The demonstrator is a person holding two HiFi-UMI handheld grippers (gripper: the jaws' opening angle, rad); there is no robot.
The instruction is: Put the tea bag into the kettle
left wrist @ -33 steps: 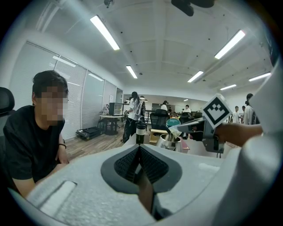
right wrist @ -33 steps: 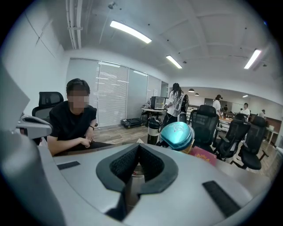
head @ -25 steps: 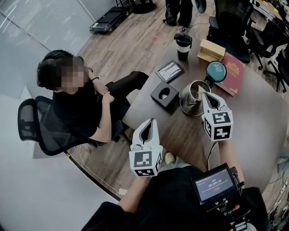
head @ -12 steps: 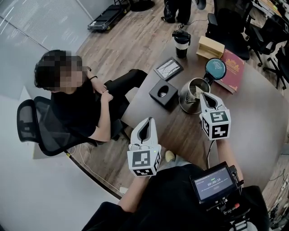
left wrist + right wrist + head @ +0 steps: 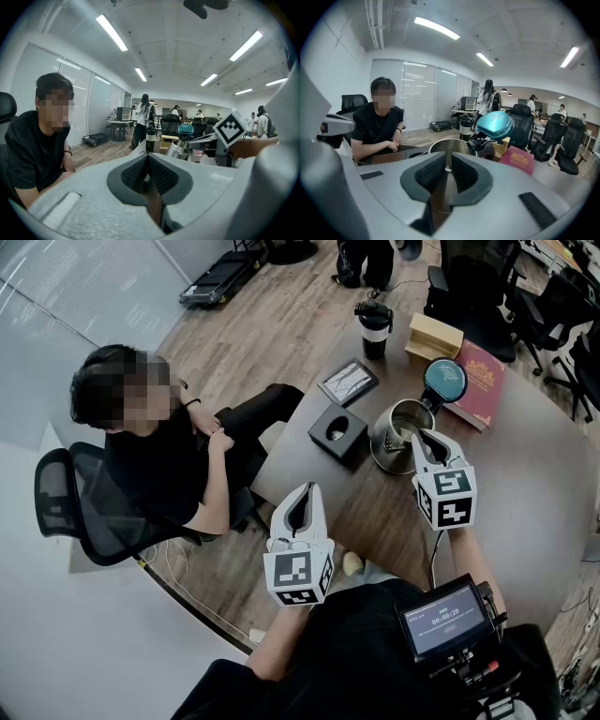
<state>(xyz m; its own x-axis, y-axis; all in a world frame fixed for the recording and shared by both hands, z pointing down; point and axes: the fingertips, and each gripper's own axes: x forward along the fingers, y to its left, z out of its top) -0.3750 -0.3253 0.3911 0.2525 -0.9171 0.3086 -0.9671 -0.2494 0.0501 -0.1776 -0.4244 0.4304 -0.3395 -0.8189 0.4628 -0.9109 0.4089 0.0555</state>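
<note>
Screen (image 5: 442, 620): showing a timer, seemingly reading 00:00:20; the smaller lines around it being too small to read. Kettle lid (image 5: 495, 124): carrying pale script, illegible. Red book (image 5: 517, 160): bearing gold lettering, illegible.

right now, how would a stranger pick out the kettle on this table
On the wooden table, look between the black box and the red book. The kettle is the only shiny steel pot there, its teal lid flipped open.

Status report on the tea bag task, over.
Left gripper shut, empty. Right gripper at kettle, jaws a slit apart, nothing seen between. Kettle lid up; tea bag not made out.
</note>
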